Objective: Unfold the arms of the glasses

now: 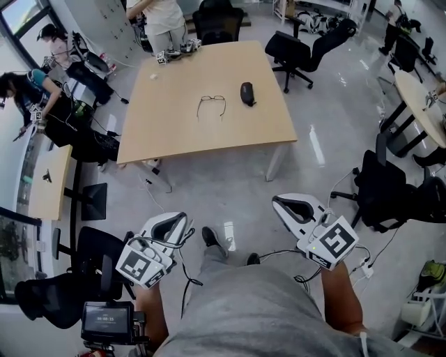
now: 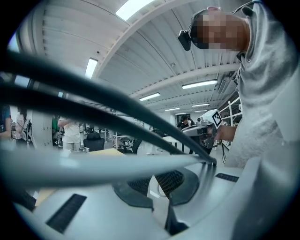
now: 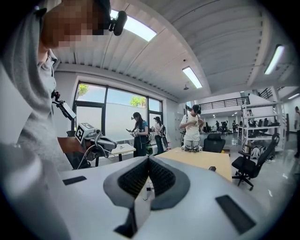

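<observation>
The glasses, thin dark frame, lie on the wooden table well ahead of me, with a black case just to their right. Both grippers are held low in front of my body, far short of the table. My left gripper is shut with nothing between its jaws, as the left gripper view shows behind dark cables. My right gripper is also shut and empty. In the right gripper view, the table and the case lie ahead; the glasses are hidden there.
Black office chairs stand at the table's far right corner and another to my right. A person stands at the table's far edge beside a small device. Side desks and seated people line the left.
</observation>
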Available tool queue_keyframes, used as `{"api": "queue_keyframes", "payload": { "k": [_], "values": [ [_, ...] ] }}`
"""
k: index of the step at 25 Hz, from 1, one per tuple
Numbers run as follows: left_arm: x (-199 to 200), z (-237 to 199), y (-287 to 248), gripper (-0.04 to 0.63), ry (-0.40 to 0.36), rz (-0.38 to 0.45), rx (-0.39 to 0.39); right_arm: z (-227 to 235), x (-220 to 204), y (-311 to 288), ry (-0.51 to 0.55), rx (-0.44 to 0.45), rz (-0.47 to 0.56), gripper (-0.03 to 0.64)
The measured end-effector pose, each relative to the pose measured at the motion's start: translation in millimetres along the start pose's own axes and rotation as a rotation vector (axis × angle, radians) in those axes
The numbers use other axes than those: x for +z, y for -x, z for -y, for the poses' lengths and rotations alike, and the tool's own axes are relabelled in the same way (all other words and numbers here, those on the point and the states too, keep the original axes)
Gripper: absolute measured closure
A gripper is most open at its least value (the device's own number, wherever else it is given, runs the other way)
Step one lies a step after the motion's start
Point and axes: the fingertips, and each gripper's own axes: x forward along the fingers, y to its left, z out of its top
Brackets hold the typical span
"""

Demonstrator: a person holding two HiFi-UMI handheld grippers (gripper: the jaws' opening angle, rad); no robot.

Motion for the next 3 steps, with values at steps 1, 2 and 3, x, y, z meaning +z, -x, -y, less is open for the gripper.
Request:
{"api": "queue_keyframes", "payload": {
  "k": [1,2,3],
  "values": [
    [0.0,4.3,3.2,0.589,0.000,-0.001,0.003,-3.3,-0.8,3.4,-0.001,0.002,0.001,0.609],
    [-0.1,8.7,6.4,0.589,0.001,-0.001,0.006,-6.7,-1.6,6.7,-0.002,0.004,0.001,0.609],
    [-0.3,13.1,9.6,0.589,0.003,-0.001,0.009,-10.1,-2.4,10.0,-0.003,0.006,0.002,0.609]
  ]
}}
